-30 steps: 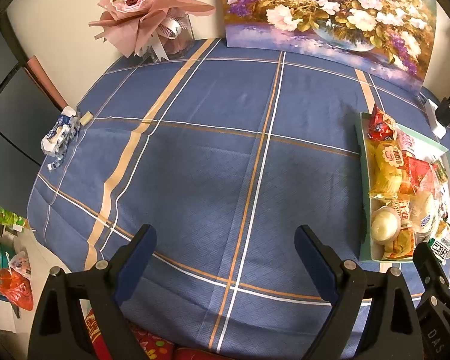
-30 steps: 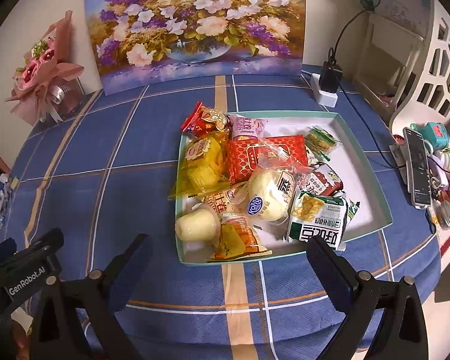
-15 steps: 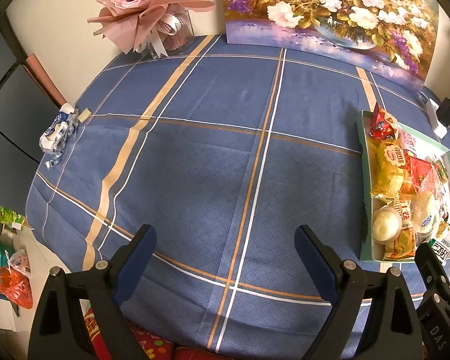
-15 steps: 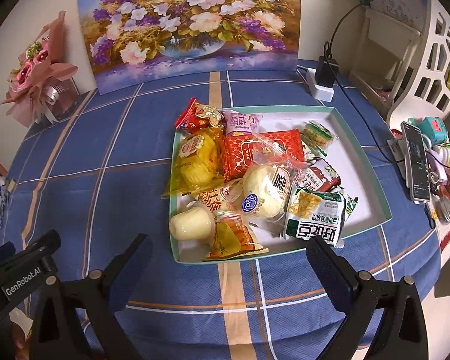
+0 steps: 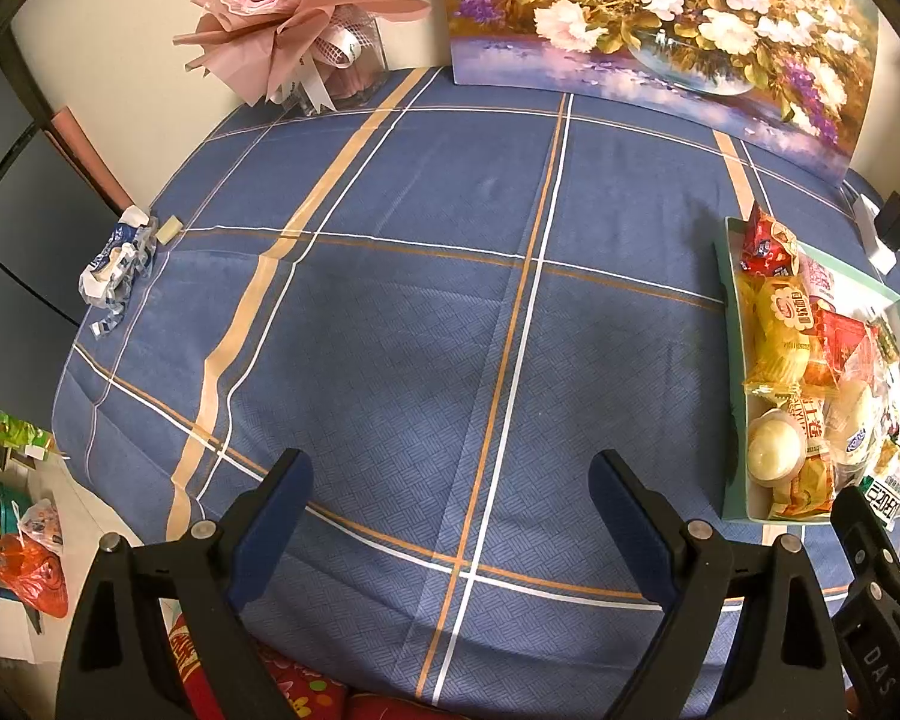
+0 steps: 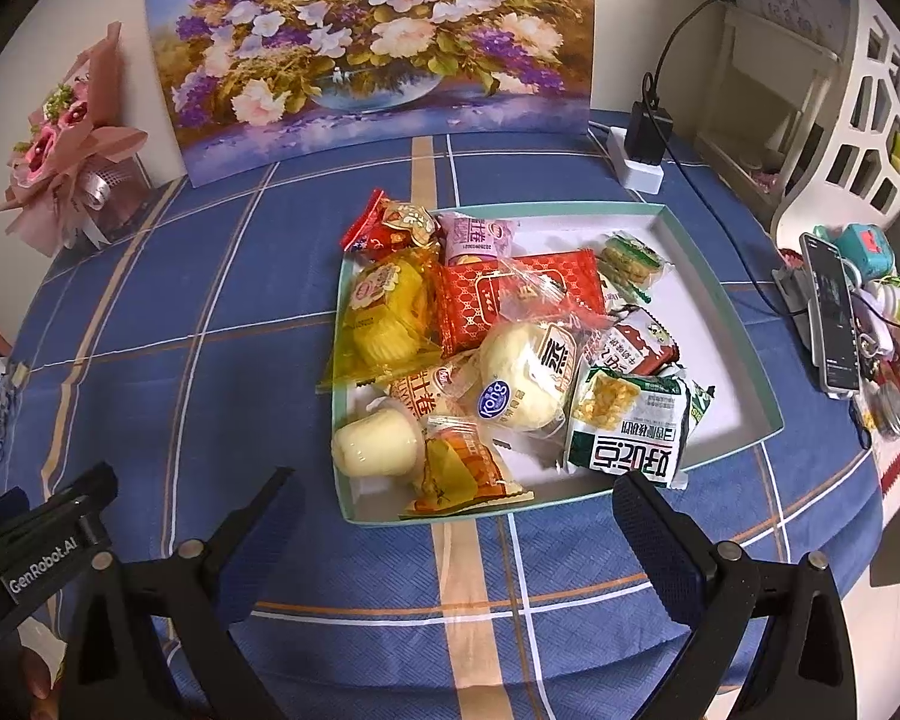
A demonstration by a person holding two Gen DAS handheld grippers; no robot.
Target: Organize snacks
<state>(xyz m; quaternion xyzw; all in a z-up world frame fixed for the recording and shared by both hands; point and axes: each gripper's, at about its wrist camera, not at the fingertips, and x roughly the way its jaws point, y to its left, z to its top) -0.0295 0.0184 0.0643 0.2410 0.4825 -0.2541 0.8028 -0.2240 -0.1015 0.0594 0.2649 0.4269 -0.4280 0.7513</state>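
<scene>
left gripper point(image 5: 450, 495): jaws spread wide, nothing between them, hanging over bare blue plaid tablecloth point(image 5: 420, 300) well to the left of the tray.
right gripper point(image 6: 456, 516): jaws spread wide, holding nothing, poised just in front of the tray's near rim; no finger touches tray or packet.
tray point(image 6: 720, 312): shallow, pale green rim, white floor, flat on the tablecloth; its right half is mostly bare.
snacks: piled in the tray's left half, overlapping one another.
yellow cake packet point(image 6: 387, 312): at the tray's left wall, its edge spilling over the rim.
red packet point(image 6: 480, 306): middle of the tray, partly under a clear wrapper.
white bun packet point(image 6: 528, 375): just in front of the red packet.
pudding cup point(image 6: 375, 444): on its side in the tray's near-left corner.
orange packet point(image 6: 462, 471): beside the pudding cup, corner sticking past the near rim.
green-and-white packet point(image 6: 627, 426): near the tray's front, right of the bun.
flower painting point(image 6: 378, 42): leaning on the wall behind the tray.
pink bouquet point(image 5: 294, 12): far left of the tray, at the wall.
phone point(image 6: 834, 312): propped right of the tray.
</scene>
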